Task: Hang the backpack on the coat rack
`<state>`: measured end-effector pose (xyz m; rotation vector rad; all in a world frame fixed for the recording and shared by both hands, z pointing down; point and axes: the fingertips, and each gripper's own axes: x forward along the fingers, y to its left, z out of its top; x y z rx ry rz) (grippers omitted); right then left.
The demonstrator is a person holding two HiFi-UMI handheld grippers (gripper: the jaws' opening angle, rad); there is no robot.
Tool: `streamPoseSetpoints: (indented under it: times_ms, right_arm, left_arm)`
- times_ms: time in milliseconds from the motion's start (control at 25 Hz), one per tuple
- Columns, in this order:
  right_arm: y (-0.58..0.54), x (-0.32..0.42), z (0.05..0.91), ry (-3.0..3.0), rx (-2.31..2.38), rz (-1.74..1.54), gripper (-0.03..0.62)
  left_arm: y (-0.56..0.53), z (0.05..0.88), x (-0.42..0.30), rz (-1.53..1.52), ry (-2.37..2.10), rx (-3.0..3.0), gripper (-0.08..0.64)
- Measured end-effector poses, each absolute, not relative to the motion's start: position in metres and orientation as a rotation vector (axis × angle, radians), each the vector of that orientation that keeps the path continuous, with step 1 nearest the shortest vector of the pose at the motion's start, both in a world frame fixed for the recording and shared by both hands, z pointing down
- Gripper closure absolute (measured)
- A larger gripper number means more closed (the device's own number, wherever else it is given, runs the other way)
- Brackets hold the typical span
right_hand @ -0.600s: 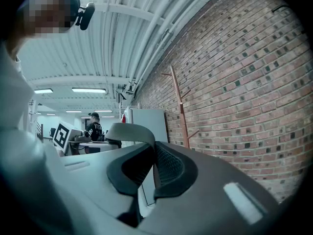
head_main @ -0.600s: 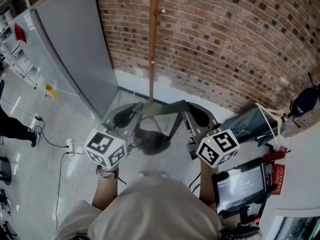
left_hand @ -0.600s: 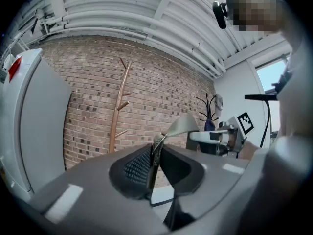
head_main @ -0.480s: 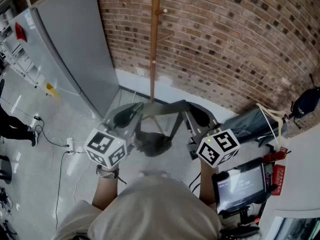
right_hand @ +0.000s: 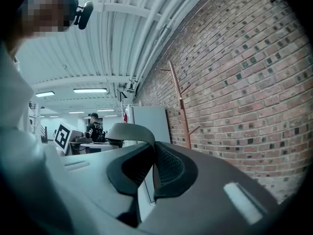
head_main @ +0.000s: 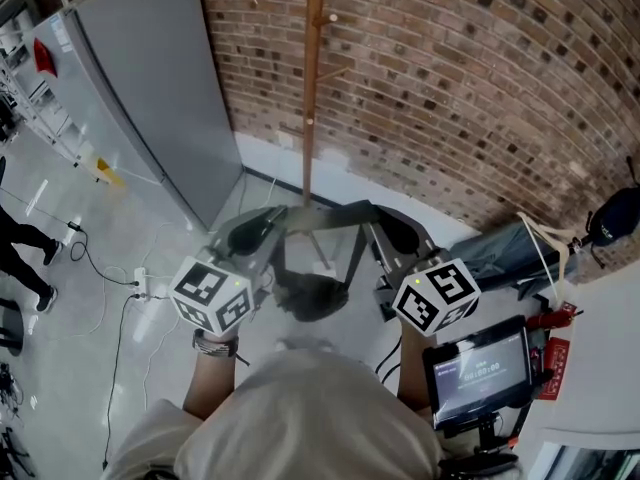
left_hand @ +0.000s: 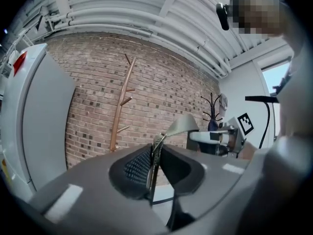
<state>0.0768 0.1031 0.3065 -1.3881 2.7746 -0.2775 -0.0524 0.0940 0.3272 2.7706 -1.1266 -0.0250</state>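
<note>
A dark grey backpack (head_main: 312, 296) hangs in the air by its olive-grey strap (head_main: 325, 216), which is stretched between my two grippers. My left gripper (head_main: 262, 228) is shut on the strap's left end, where its edge (left_hand: 157, 142) shows pinched between the pads. The right gripper (head_main: 392, 230) is shut on the other end, and the strap (right_hand: 128, 130) curls out over its jaws. The wooden coat rack (head_main: 312, 78) stands straight ahead against the brick wall, beyond the strap. Its pegs also show in the left gripper view (left_hand: 121, 109) and the right gripper view (right_hand: 180, 106).
A tall grey cabinet (head_main: 150, 88) stands left of the rack. Cables and a power strip (head_main: 138, 288) lie on the floor at left, near a person's legs (head_main: 22, 258). A tablet screen (head_main: 478, 368) on a stand is at lower right, with a grey bundle (head_main: 500, 248) behind it.
The hanging backpack body has swung slightly down and to the right. Both grippers keep their hold on the strap. The person at the left edge has stepped.
</note>
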Motion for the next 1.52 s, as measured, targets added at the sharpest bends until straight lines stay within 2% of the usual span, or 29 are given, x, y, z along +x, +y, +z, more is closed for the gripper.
streamPoseSetpoints:
  times_ms: [720, 1520]
  right_arm:
    - [0.092, 0.102, 0.318, 2.844, -1.216, -0.337, 0.584]
    - [0.025, 0.104, 0.328, 2.834, -1.265, -0.321, 0.584]
  left_arm:
    - [0.09, 0.342, -0.028, -0.001, -1.317, 2.64, 0.512]
    - [0.024, 0.361, -0.024, 0.037, -1.211, 2.679, 0.511]
